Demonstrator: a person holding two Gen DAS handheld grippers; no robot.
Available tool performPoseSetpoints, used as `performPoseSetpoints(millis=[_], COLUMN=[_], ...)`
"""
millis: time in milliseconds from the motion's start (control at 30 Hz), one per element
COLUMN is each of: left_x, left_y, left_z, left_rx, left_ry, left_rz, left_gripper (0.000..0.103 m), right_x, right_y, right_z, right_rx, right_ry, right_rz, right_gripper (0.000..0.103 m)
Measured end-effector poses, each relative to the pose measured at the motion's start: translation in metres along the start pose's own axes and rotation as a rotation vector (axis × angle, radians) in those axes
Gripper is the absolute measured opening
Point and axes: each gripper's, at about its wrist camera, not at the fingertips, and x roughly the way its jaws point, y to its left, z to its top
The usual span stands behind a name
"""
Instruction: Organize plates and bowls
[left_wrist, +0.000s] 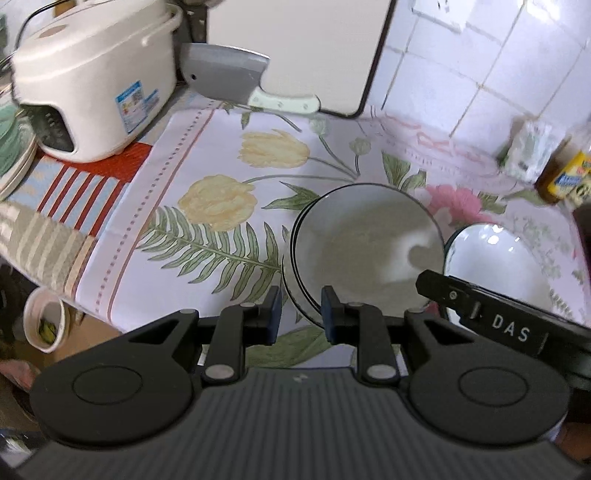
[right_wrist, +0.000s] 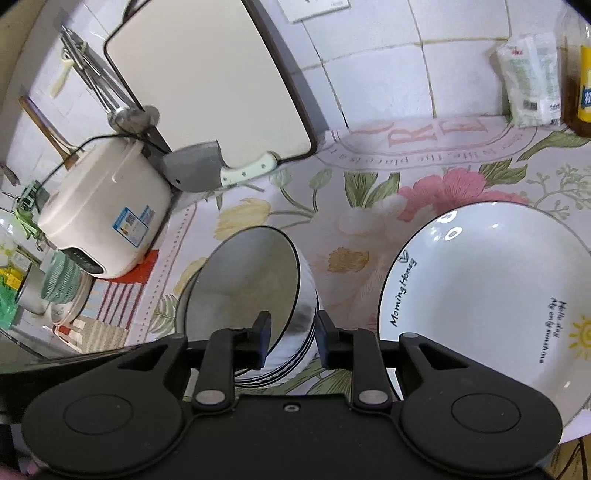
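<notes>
A stack of white bowls with black rims (left_wrist: 365, 247) stands on the floral tablecloth; in the right wrist view the top bowl (right_wrist: 251, 280) sits tilted in the stack. A white plate with black lettering and a sun (right_wrist: 487, 295) lies to its right, also seen in the left wrist view (left_wrist: 495, 266). My left gripper (left_wrist: 301, 314) is open with its fingers on either side of the stack's near left rim. My right gripper (right_wrist: 291, 339) is open, its fingers either side of the stack's near right wall; its body shows in the left view (left_wrist: 498, 314).
A white rice cooker (left_wrist: 92, 81) stands far left with plates (left_wrist: 14, 155) beside it. A cleaver (left_wrist: 236, 77) and a cutting board (left_wrist: 295, 48) lean against the tiled wall. A packet (right_wrist: 532, 77) and a bottle (left_wrist: 565, 173) stand far right. The table edge runs along the near left.
</notes>
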Motion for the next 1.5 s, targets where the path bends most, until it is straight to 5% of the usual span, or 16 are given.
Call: performPoseSetpoints(millis=[433,767,1067,1233,1367,1500], left_x=[-0.056,-0.082,-0.070,-0.048,-0.027,0.001], left_y=[0.020,0.042,0.073,0.088,0.096,0.095], left_z=[-0.040,-0.067,-0.088,-0.086,-0.081,-0.073], left_rx=[-0.020,0.028,-0.077,-0.082,-0.096,-0.103], left_ry=[-0.183,-0.283,-0.389,-0.374,-0.335,-0.287], left_rz=[-0.167,-0.182,-0.254,-0.275,-0.339,-0.382], left_gripper=[0.023,0.024,0.026,0.028,0.046,0.052], right_x=[-0.088,-0.116,-0.092,-0.060,-0.031,-0.002], right_y=[0.022,0.029,0.030,0.031,0.028,0.027], right_z=[-0.032,-0.065,-0.105,-0.112,-0.125,-0.136], right_rx=[-0.204,-0.275,-0.345,-0.353,-0.384,-0.433], right_ry=[-0.177,-0.318,-0.456,-0.393,-0.352,-0.326], right_rz=[0.133,0.048,-0.082,-0.056,-0.047,-0.035], right_gripper=[0.042,0.043,0.044,0.051,0.058,0.065])
